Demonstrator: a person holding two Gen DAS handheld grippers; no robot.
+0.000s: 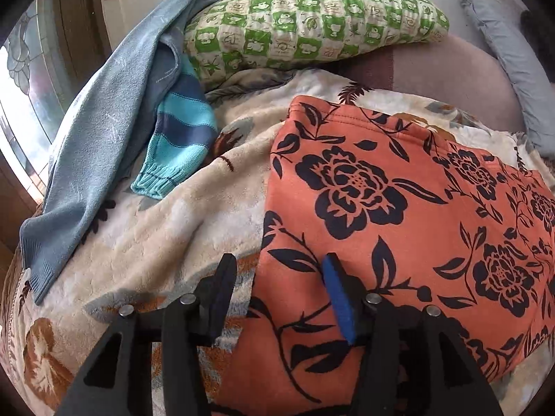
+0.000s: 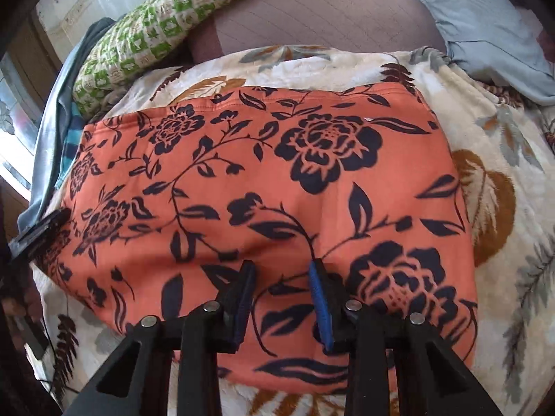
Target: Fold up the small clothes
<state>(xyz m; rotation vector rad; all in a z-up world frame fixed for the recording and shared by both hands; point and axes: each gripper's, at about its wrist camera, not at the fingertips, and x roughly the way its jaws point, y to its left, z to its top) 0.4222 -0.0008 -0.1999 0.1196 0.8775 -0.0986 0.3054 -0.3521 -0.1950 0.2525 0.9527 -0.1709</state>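
Right wrist view: both grippers, right (image 2: 282,274) and left (image 1: 277,270), hang open over the orange cloth (image 2: 242,173); pillow (image 2: 156,31) at eleven o'clock.

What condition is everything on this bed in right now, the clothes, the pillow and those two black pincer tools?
Orange floral garment: spread flat on the blanket, folded edge at the far side.
Striped knit sweater: crumpled, unfolded, beside the pillow.
Grey-blue garment: draped loosely, unfolded.
Green checked pillow: lying on its side.
Floral blanket: spread over the bed.
Left gripper: open, nothing gripped.
Right gripper: open above the orange cloth.
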